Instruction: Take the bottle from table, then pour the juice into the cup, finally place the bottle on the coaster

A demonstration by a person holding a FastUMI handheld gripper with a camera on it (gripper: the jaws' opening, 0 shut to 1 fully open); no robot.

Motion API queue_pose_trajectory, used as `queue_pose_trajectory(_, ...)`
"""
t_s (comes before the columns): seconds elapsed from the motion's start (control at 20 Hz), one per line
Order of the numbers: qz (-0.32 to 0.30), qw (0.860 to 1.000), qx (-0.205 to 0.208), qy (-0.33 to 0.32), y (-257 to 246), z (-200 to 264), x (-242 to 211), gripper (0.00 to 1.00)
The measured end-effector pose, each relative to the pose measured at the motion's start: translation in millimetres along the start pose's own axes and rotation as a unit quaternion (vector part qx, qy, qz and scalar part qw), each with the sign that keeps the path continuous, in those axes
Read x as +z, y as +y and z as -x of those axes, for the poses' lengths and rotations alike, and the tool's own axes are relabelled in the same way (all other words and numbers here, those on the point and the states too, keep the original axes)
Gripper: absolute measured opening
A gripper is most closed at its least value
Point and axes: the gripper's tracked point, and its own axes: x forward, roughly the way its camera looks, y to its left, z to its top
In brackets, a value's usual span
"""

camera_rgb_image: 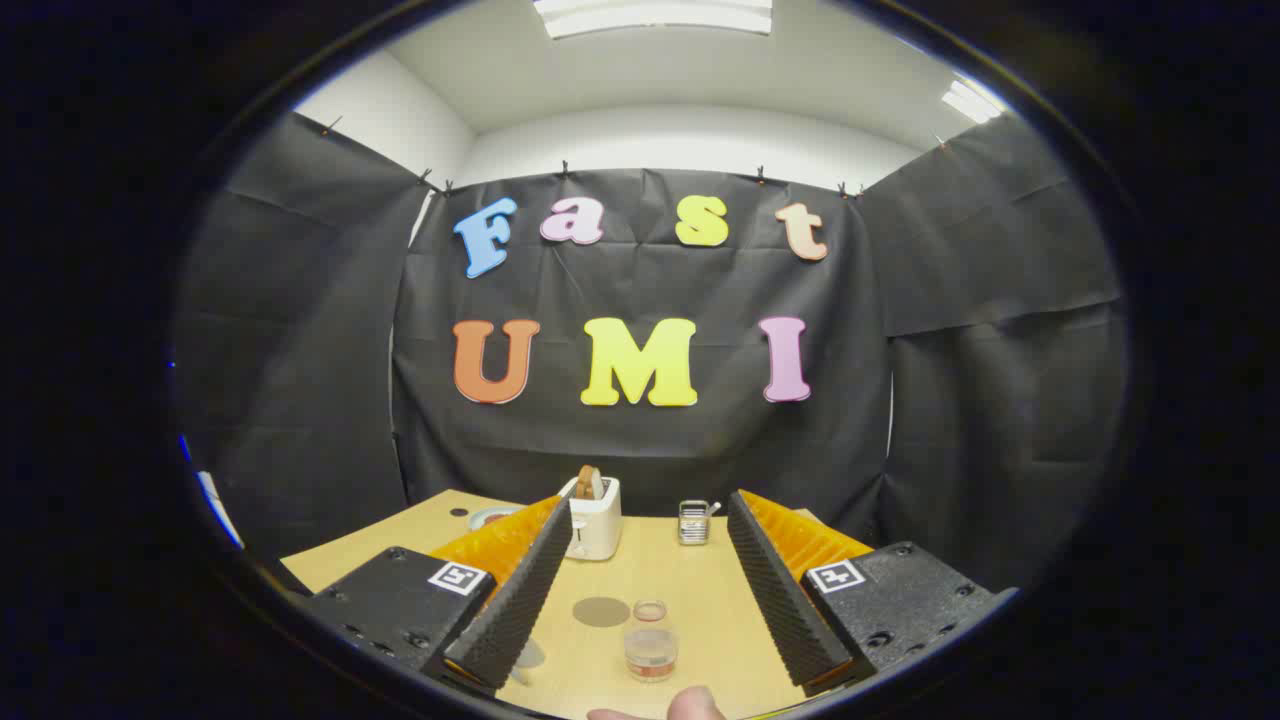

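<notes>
Two gripper fingers (650, 520) spread apart, empty; small clear glass bottle (651, 640) upright between them on wooden table (690, 590), round grey coaster (601, 611) just beside.

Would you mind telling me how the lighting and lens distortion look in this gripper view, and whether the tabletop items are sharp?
Gripper view: ceiling light panels give bright, even light; strong fisheye bending curves the walls; the glass cup between the open gripper fingers is fairly sharp with faint glare; the coaster casts no obvious shadow; the toaster beyond looks small but legible.
</notes>
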Motion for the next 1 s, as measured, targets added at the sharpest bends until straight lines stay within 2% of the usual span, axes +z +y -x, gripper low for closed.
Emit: queue_pose_trajectory(1.0, -0.002, 1.0, -0.006, 0.003, -3.9, 1.7, 0.7, 1.0)
